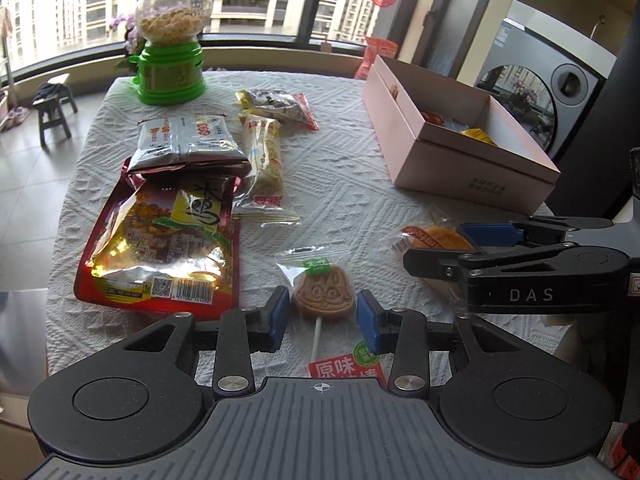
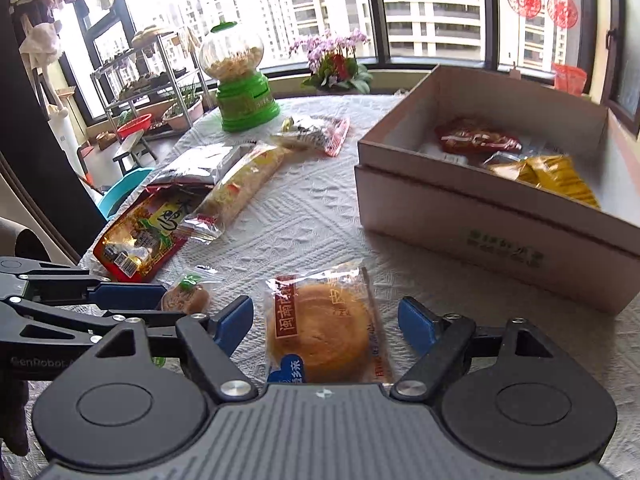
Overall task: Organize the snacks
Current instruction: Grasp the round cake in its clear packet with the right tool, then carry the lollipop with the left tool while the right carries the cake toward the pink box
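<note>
My left gripper point(image 1: 323, 318) is open, its blue pads on either side of a wrapped brown lollipop point(image 1: 323, 292) lying on the white tablecloth; the pads do not touch it. My right gripper point(image 2: 326, 324) is open around a wrapped round pastry point(image 2: 320, 332) on the cloth, with gaps on both sides. The pastry also shows in the left wrist view point(image 1: 438, 238), partly behind the right gripper's fingers point(image 1: 492, 234). The lollipop shows in the right wrist view point(image 2: 186, 298) beside the left gripper's finger point(image 2: 128, 295). A pink cardboard box point(image 1: 472, 168) point(image 2: 480, 216) holds a few snack packs.
A red and gold snack bag point(image 1: 160, 240), a silver bag point(image 1: 188, 140), a long clear-wrapped snack point(image 1: 264, 160) and a small packet point(image 1: 280, 108) lie on the left half of the table. A green candy dispenser point(image 1: 172, 40) stands at the far edge. The table drops off on the left.
</note>
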The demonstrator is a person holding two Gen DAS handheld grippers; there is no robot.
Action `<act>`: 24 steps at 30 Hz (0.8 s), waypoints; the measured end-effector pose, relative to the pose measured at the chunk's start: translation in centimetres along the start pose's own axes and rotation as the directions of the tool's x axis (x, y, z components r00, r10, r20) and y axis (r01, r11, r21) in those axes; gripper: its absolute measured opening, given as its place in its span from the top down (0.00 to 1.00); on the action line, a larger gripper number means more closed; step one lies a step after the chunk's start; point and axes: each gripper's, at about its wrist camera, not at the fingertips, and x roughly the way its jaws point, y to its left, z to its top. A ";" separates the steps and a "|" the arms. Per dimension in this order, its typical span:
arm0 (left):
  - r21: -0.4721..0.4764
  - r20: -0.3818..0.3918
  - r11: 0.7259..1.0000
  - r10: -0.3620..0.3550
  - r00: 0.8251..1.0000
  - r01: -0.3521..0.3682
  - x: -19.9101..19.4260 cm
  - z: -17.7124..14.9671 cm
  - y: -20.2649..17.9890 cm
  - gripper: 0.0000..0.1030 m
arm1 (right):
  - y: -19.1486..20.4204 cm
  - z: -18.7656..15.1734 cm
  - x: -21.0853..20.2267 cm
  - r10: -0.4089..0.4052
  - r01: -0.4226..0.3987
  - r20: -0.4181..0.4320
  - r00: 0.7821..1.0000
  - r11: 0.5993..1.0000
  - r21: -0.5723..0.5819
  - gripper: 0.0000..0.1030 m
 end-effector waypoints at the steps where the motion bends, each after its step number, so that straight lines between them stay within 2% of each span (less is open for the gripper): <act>1: 0.010 -0.008 1.000 0.012 1.000 -0.012 0.1 0.2 -0.3 0.58 | 0.1 -0.1 -0.2 -0.016 0.016 0.010 1.000 1.000 -0.002 0.30; 5: 0.079 -0.050 0.995 0.060 0.997 -0.056 0.6 0.8 -1.5 0.56 | -0.1 -0.8 -1.4 -0.016 0.016 -0.003 1.000 1.000 0.013 0.38; 11: 0.099 -0.068 0.991 0.101 0.993 -0.094 0.8 0.8 -2.4 0.56 | 0.4 -1.5 -2.1 -0.048 0.047 -0.034 0.998 0.998 -0.030 0.39; 17: 0.105 -0.050 0.990 0.102 0.993 -0.097 0.5 0.3 -2.4 0.56 | 0.8 -2.0 -2.4 -0.078 0.076 -0.039 0.996 0.995 -0.062 0.38; 20: 0.106 -0.049 0.990 0.098 0.994 -0.092 0.4 0.2 -2.3 0.56 | 0.8 -2.1 -2.3 -0.070 0.068 -0.033 0.997 0.996 -0.061 0.31; 22: 0.113 -0.045 0.989 0.101 0.994 -0.095 0.3 0.0 -2.3 0.58 | 1.0 -2.2 -2.1 -0.066 0.064 -0.028 0.997 0.996 -0.066 0.22; 24: 0.094 -0.039 0.991 0.098 0.994 -0.094 0.2 -0.1 -2.0 0.58 | 1.4 -2.3 -1.8 -0.073 0.072 -0.016 0.997 0.994 -0.078 0.19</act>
